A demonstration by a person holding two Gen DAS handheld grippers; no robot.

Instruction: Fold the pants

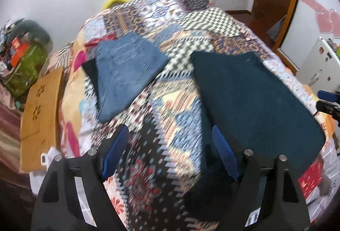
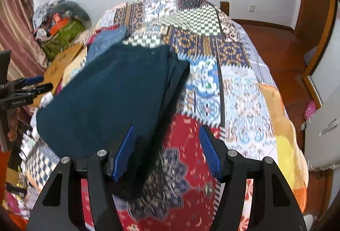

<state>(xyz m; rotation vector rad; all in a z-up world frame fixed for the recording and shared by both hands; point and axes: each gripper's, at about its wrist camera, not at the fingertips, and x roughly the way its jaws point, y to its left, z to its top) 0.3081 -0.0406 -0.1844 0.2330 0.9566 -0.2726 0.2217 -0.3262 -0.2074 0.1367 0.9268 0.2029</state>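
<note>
Dark teal pants (image 1: 255, 101) lie folded lengthwise on the patchwork bedspread (image 1: 176, 103); they also show in the right wrist view (image 2: 110, 99). My left gripper (image 1: 170, 135) is open and empty, hovering above the bed just left of the pants' near end. My right gripper (image 2: 166, 131) is open and empty, above the pants' near right edge. The right gripper shows at the far right of the left wrist view (image 1: 329, 101); the left gripper shows at the left of the right wrist view (image 2: 31, 86).
Folded blue jeans (image 1: 127, 75) lie on the bed to the left of the dark pants. A wooden board (image 1: 40, 116) and a cluttered green bag (image 1: 25, 69) stand left of the bed. A wooden floor (image 2: 286, 56) and a white cabinet (image 2: 325, 131) lie to the right.
</note>
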